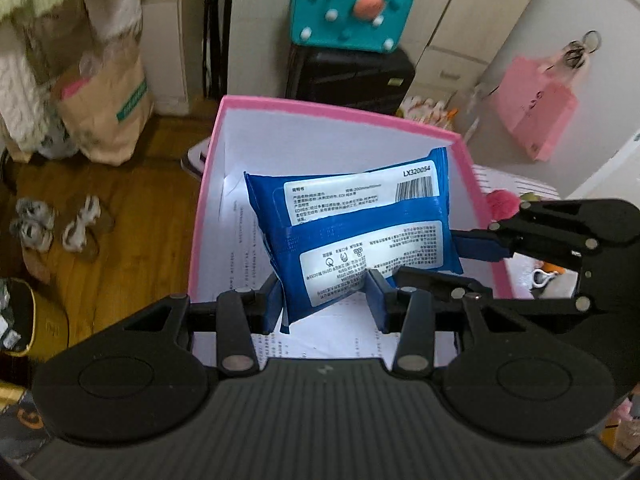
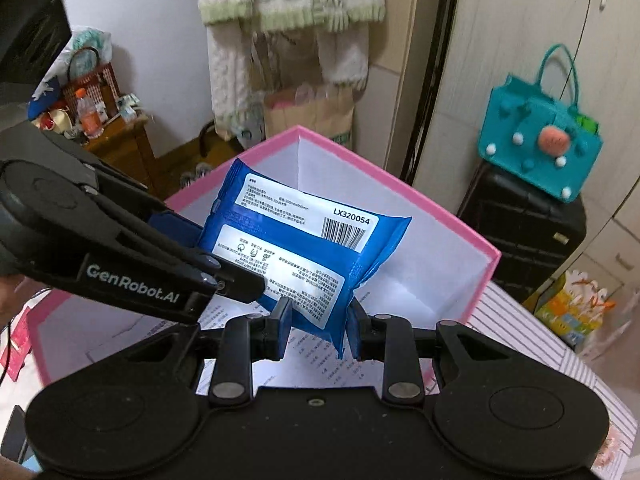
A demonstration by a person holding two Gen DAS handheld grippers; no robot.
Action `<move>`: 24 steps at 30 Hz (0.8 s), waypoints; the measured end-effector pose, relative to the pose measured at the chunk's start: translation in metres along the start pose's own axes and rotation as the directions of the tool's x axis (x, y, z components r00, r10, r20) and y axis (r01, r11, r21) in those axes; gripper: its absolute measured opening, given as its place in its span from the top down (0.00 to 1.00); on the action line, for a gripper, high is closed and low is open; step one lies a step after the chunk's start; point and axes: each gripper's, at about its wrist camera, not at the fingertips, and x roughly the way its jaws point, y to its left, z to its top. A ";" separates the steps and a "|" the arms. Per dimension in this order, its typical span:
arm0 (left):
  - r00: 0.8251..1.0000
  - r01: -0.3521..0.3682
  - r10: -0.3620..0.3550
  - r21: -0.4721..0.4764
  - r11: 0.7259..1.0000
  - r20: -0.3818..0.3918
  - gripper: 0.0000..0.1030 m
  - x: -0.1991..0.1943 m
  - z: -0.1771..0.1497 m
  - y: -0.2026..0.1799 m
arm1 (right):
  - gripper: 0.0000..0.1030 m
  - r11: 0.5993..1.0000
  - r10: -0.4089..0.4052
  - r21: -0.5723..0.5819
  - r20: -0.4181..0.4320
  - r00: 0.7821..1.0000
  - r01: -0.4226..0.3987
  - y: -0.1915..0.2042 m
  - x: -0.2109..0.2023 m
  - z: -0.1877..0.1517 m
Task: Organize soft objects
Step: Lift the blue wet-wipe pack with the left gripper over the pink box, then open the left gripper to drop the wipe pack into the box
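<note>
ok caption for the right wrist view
Both grippers hold a blue wipes pack above the open pink box.

Your left claw [image 1: 326, 300] pinches the lower corner of a soft blue plastic wipes pack with white printed labels [image 1: 352, 228], its blue pads pressed against both sides. The pack hangs tilted over the open pink cardboard box with white inner walls [image 1: 208, 184], where printed paper sheets [image 1: 240, 248] line the bottom. Your right claw [image 1: 476, 248] reaches in from the right, its blue fingertip touching the pack's right edge. Behind the box, a teal felt handbag [image 1: 348, 4] sits on a black suitcase [image 1: 348, 76].
</note>
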 end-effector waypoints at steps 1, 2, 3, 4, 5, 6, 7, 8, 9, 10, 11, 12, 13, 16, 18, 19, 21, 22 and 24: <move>1.000 -0.002 0.002 -0.001 1.000 -0.024 0.59 0.006 0.005 0.002 | 0.68 1.000 0.000 -0.002 -0.016 1.000 0.000 0.000 0.005 0.001; 0.999 -0.006 0.006 0.001 1.000 -0.042 0.59 0.010 0.008 0.003 | 0.68 1.000 -0.002 0.000 -0.028 1.000 0.002 -0.001 0.007 0.001; 0.998 -0.020 0.020 0.011 1.000 -0.054 0.59 0.014 0.010 0.003 | 0.68 1.000 -0.001 0.000 -0.040 0.999 0.001 -0.001 0.010 0.001; 0.998 -0.040 0.042 0.036 0.999 -0.055 0.59 0.016 0.011 0.001 | 0.68 1.000 0.001 -0.006 -0.053 0.999 -0.001 0.000 0.013 0.001; 0.997 -0.058 0.061 0.053 0.997 -0.053 0.59 0.018 0.011 -0.002 | 0.68 1.000 -0.005 -0.012 -0.063 0.998 0.004 0.000 0.016 0.001; 0.995 -0.082 0.086 0.078 0.994 -0.049 0.60 0.019 0.009 -0.007 | 0.68 1.000 -0.011 -0.018 -0.075 0.997 0.010 0.000 0.019 0.002; 0.993 -0.099 0.104 0.099 0.990 -0.047 0.60 0.020 0.009 -0.011 | 0.67 1.000 -0.015 -0.027 -0.087 0.996 0.013 0.002 0.021 0.003; 0.992 -0.114 0.119 0.115 0.987 -0.043 0.60 0.021 0.008 -0.014 | 0.67 0.999 -0.020 -0.041 -0.099 0.995 0.016 0.004 0.024 0.004; 0.991 -0.123 0.129 0.129 0.984 -0.040 0.59 0.021 0.008 -0.016 | 0.67 0.999 -0.022 -0.047 -0.106 0.994 0.017 0.004 0.026 0.004; 0.990 -0.130 0.137 0.136 0.982 -0.038 0.56 0.021 0.008 -0.017 | 0.67 0.999 -0.020 -0.049 -0.111 0.994 0.014 0.003 0.026 0.004; 0.988 -0.144 0.150 0.140 0.980 -0.033 0.56 0.021 0.008 -0.019 | 0.67 0.999 -0.014 -0.048 -0.114 0.993 0.008 0.002 0.026 0.003; 0.986 -0.161 0.166 0.149 0.976 -0.024 0.55 0.021 0.007 -0.020 | 0.67 0.999 -0.010 -0.045 -0.111 0.994 0.005 0.001 0.025 0.002; 0.983 -0.179 0.183 0.159 0.971 -0.009 0.55 0.021 0.007 -0.020 | 0.65 0.999 -0.013 -0.039 -0.103 0.995 0.009 -0.001 0.023 0.002; 0.972 -0.234 0.227 0.202 0.951 0.059 0.55 0.015 0.004 -0.023 | 0.64 0.999 -0.005 -0.045 -0.080 0.997 0.002 -0.003 0.017 0.002; 0.969 -0.247 0.236 0.221 0.943 0.078 0.55 0.012 0.003 -0.023 | 0.64 0.999 0.008 -0.044 -0.074 0.997 -0.011 -0.004 0.014 0.001; 0.968 -0.250 0.237 0.230 0.940 0.084 0.55 0.008 0.002 -0.023 | 0.64 0.999 0.015 -0.042 -0.068 0.998 -0.018 -0.004 0.011 0.000; 0.969 -0.245 0.231 0.247 0.938 0.084 0.55 0.000 -0.001 -0.025 | 0.64 0.999 0.032 -0.036 -0.057 0.998 -0.035 -0.006 0.002 -0.002; 0.970 -0.242 0.228 0.249 0.938 0.083 0.55 -0.003 -0.002 -0.026 | 0.64 0.999 0.042 -0.028 -0.049 0.998 -0.043 -0.007 -0.002 -0.003; 0.970 -0.241 0.226 0.263 0.934 0.086 0.55 -0.012 -0.005 -0.030 | 0.64 0.998 0.056 -0.018 -0.032 0.998 -0.056 -0.009 -0.014 -0.005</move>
